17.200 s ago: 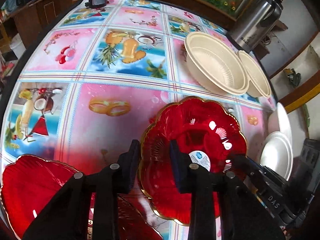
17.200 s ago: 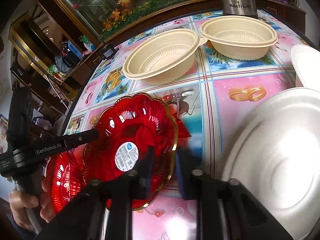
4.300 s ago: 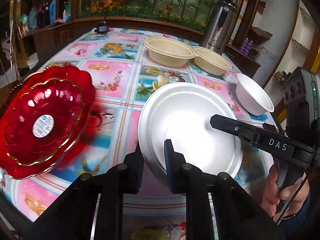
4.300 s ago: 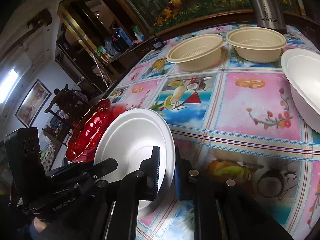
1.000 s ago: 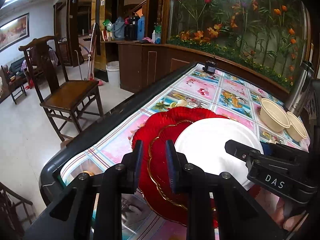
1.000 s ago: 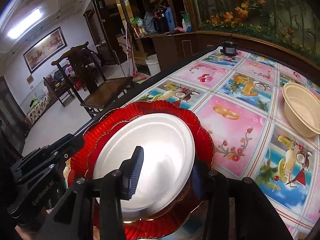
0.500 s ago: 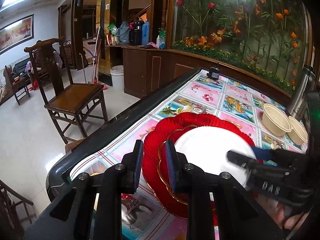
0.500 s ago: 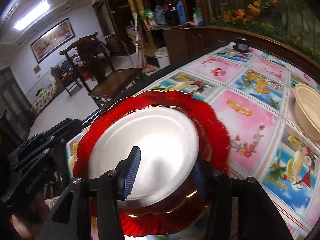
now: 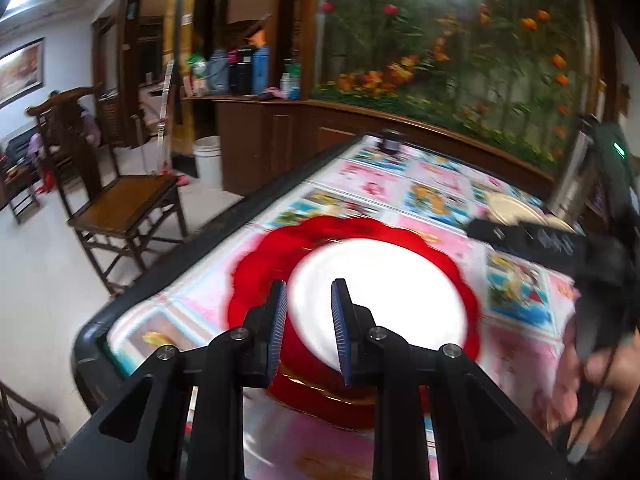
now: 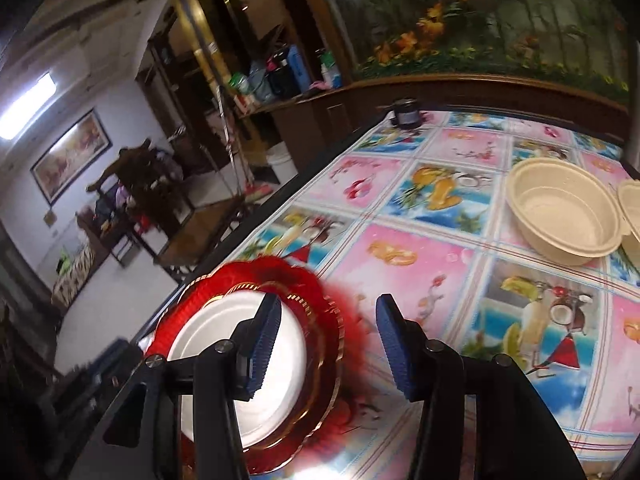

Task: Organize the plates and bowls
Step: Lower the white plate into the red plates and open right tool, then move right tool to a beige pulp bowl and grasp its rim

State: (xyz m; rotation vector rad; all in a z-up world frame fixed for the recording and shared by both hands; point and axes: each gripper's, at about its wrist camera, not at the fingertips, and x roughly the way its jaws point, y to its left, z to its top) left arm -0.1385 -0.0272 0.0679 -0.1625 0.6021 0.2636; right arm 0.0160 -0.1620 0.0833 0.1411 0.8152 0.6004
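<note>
White plate [image 9: 384, 292] sits on red plates [image 9: 264, 264] at table's near-left edge, beige bowls [image 10: 560, 216] far right; left gripper [image 9: 307, 332] nearly closed, empty; right gripper [image 10: 324, 348] apart, just widened, holding nothing.

No text could be read in either view. In the left wrist view the right gripper [image 9: 496, 236] carried pale lettering along its black body, but motion blur smeared it past reading. In the right wrist view the red plates [image 10: 320, 320] showed no sticker, the white plate [image 10: 288, 356] covering their middle, and the cream bowl [image 10: 560, 216] bore no mark. The bottles [image 10: 280, 72] on the wooden counter stood too small and soft for any label to be made out. The tablecloth [image 10: 420, 264] carried only pictures of fruit, drinks and rings, with no words, and the framed picture [image 10: 72, 156] on the wall showed no writing either.
</note>
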